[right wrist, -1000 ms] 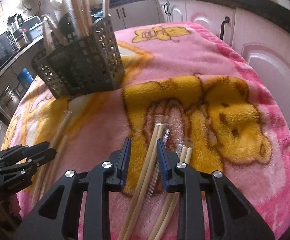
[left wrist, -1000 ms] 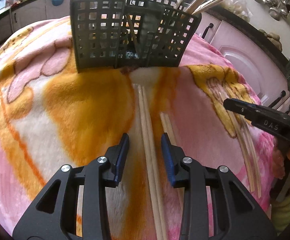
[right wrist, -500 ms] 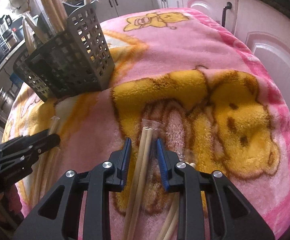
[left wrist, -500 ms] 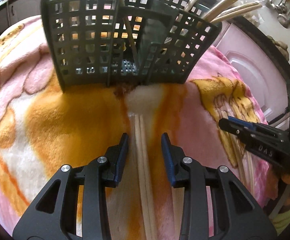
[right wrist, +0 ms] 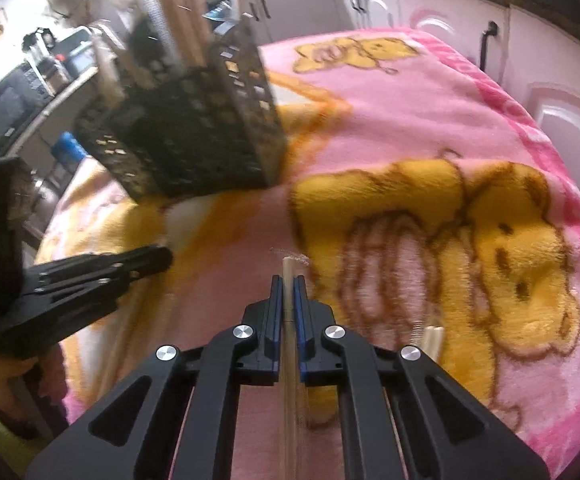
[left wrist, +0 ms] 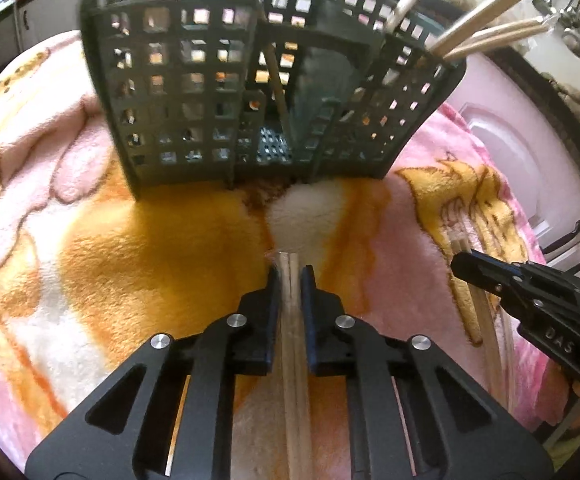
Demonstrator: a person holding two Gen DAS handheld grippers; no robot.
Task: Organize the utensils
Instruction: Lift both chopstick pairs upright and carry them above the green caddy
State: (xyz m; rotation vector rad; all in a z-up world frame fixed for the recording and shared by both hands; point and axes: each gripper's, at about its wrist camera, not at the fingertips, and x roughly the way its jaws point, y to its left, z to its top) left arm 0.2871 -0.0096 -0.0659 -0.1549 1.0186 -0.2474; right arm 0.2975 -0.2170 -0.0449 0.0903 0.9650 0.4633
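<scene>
Kitchen scene, seen along 2 handheld grippers over a pink and yellow cartoon blanket (right wrist: 409, 112).

Left gripper (left wrist: 290, 276) closed on a wrapped pair of chopsticks (left wrist: 291, 344), pinched close to the tips, the sticks running back under the tool. Held low and almost level, aimed straight at the dark slotted utensil basket (left wrist: 178, 92) standing just ahead on the blanket. Probably lined up this way so the pair can be lifted and dropped in tip-first.

Right gripper (right wrist: 288, 280) likewise clamped on a second wrapped pair (right wrist: 288, 360), tips poking just past the blue pads. Also low and forward-pointing, basket up and to its left, blurred.

Several chopsticks (left wrist: 485, 36) already upright in the basket, leaning right. More loose chopsticks (right wrist: 431, 336) lying flat beside the right gripper, likely waiting their turn.

Both tools side by side, well apart, angled toward the same basket. Task judged partway done: 2 pairs gripped, neither yet lifted clear as far as visible.
</scene>
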